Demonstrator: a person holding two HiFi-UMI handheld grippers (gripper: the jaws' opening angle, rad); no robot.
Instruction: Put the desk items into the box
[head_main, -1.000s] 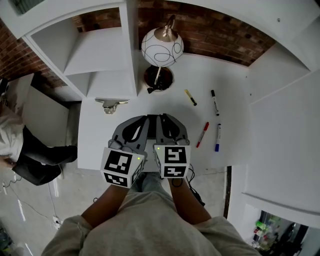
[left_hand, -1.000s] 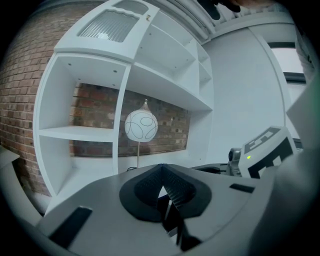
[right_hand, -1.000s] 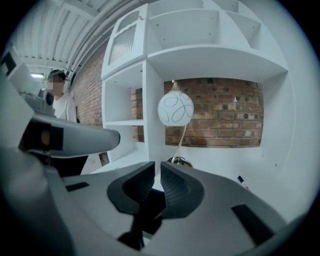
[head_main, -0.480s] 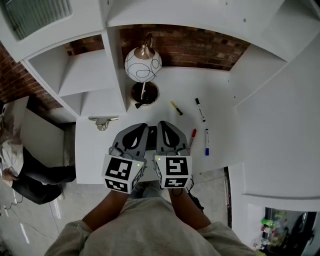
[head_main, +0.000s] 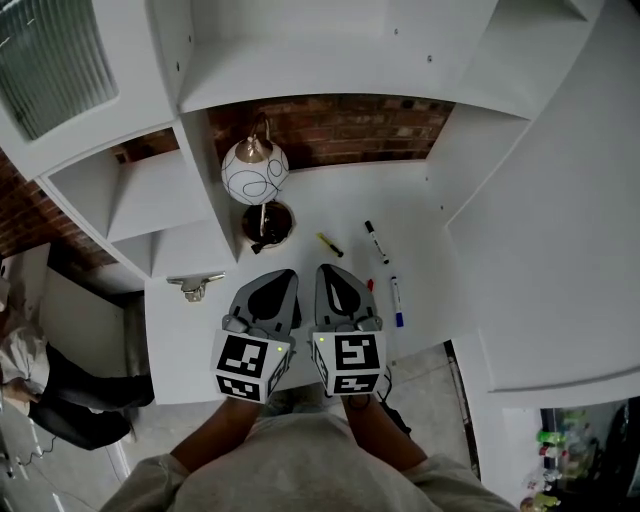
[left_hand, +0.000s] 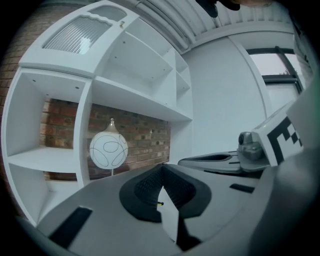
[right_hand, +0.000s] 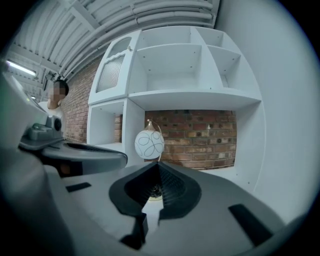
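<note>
Several markers lie on the white desk (head_main: 430, 260) in the head view: a yellow one (head_main: 330, 245), a black one (head_main: 376, 241), a blue one (head_main: 396, 301) and a red one (head_main: 370, 285) half hidden behind my right gripper. A metal clip (head_main: 196, 286) lies at the desk's left. My left gripper (head_main: 283, 272) (left_hand: 161, 167) and right gripper (head_main: 328, 268) (right_hand: 158, 164) hang side by side above the desk's front edge, pointing toward the brick wall. Both are shut with nothing between the jaws.
A globe lamp (head_main: 254, 170) (left_hand: 108, 149) (right_hand: 149, 144) stands on a dark round base (head_main: 268, 222) at the back left of the desk. White shelves (head_main: 300, 60) surround the desk on the left, top and right. A person (head_main: 40, 370) sits off to the left.
Both grippers have risen together and stayed side by side. The desk and its markers look smaller and have shifted left in the head view; more of the upper shelves shows.
</note>
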